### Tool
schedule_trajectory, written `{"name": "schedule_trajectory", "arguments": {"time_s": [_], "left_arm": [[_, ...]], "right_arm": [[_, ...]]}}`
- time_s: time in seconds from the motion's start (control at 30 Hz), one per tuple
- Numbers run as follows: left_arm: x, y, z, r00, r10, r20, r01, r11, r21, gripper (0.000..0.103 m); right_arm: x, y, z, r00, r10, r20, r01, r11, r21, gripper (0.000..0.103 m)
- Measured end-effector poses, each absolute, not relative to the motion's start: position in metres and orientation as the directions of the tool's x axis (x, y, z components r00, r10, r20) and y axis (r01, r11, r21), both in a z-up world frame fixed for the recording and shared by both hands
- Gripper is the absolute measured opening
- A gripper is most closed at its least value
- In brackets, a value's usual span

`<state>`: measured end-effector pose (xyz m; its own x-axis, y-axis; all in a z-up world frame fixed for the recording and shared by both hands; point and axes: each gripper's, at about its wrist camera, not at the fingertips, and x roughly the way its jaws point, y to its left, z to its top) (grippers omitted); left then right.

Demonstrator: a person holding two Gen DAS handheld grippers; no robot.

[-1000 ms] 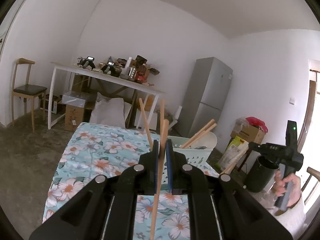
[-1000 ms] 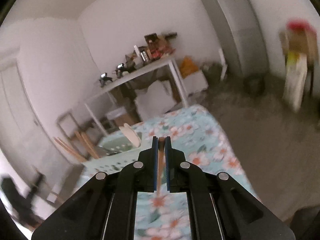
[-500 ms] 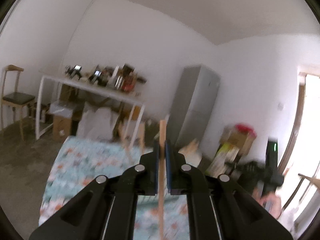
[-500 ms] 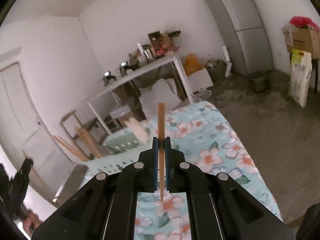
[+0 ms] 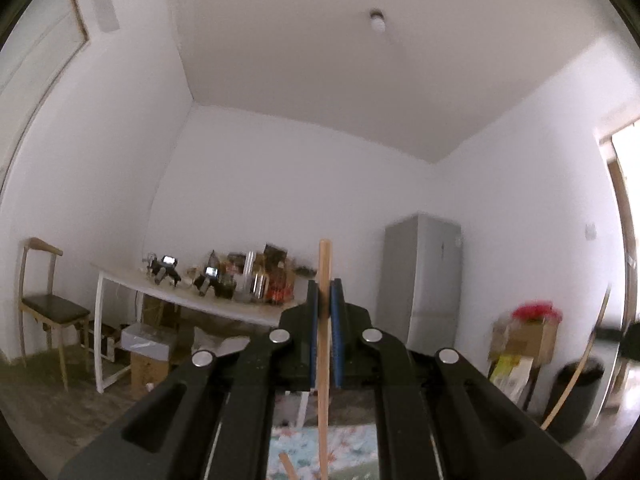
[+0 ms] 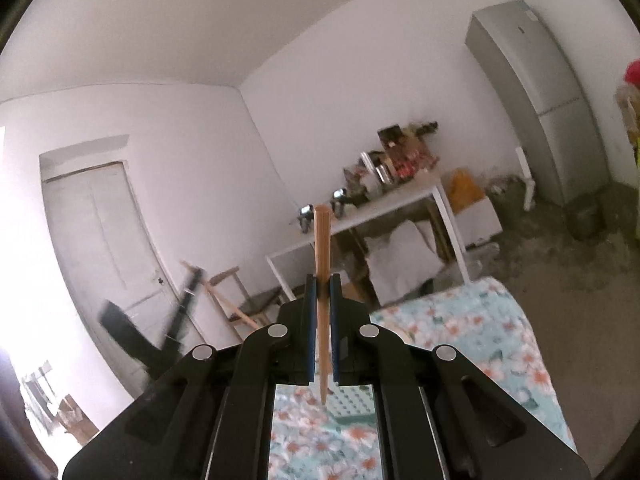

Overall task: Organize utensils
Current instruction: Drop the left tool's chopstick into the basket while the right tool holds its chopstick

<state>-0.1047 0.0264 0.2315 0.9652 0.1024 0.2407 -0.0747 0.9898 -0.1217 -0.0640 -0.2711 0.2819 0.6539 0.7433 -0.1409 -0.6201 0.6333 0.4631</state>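
Both raised grippers, left and right, grip unmarked chopsticks.

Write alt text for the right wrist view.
The right claw is shut on a wooden chopstick held upright, its pointed end hanging below the pads over a floral tablecloth. Behind are a cluttered white table, a grey fridge and a white door.

Black grippers, blue-lined jaws, silver rivets.
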Motion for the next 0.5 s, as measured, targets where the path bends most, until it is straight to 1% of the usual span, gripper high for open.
{"name": "schedule_trajectory", "arguments": {"time_s": [0.13, 0.2, 0.3, 0.37, 0.43, 0.47, 0.5], "left_arm": [[-0.074, 0.023, 0.200, 0.994, 0.047, 0.100, -0.035, 0.993, -0.115, 0.006], [-0.062, 0.018, 0.185, 0.999, 0.030, 0.023, -0.028, 0.996, -0.088, 0.006], [-0.046, 0.010, 0.166, 0.996, -0.010, -0.091, 0.004, 0.998, -0.059, 0.006], [-0.040, 0.006, 0.157, 0.990, -0.015, -0.137, 0.011, 0.999, -0.030, 0.007], [-0.033, 0.005, 0.154, 0.986, -0.028, -0.166, 0.027, 1.000, -0.010, 0.019], [-0.036, 0.006, 0.154, 0.986, -0.028, -0.161, 0.027, 1.000, -0.010, 0.037], [-0.041, 0.008, 0.156, 0.990, -0.030, -0.135, 0.028, 0.999, -0.022, 0.054]], "right_arm": [[-0.049, -0.253, 0.282, 0.633, 0.762, -0.140, -0.636, 0.614, 0.467, 0.004], [-0.038, -0.239, 0.280, 0.634, 0.759, -0.149, -0.636, 0.621, 0.457, 0.004], [-0.026, -0.218, 0.277, 0.629, 0.757, -0.180, -0.638, 0.634, 0.437, 0.004], [-0.018, -0.200, 0.273, 0.624, 0.753, -0.209, -0.643, 0.647, 0.410, 0.004], [-0.013, -0.187, 0.267, 0.628, 0.743, -0.233, -0.646, 0.664, 0.376, 0.004], [-0.010, -0.177, 0.264, 0.626, 0.738, -0.250, -0.650, 0.672, 0.356, 0.004], [-0.009, -0.172, 0.261, 0.626, 0.736, -0.258, -0.650, 0.675, 0.348, 0.004]]}}
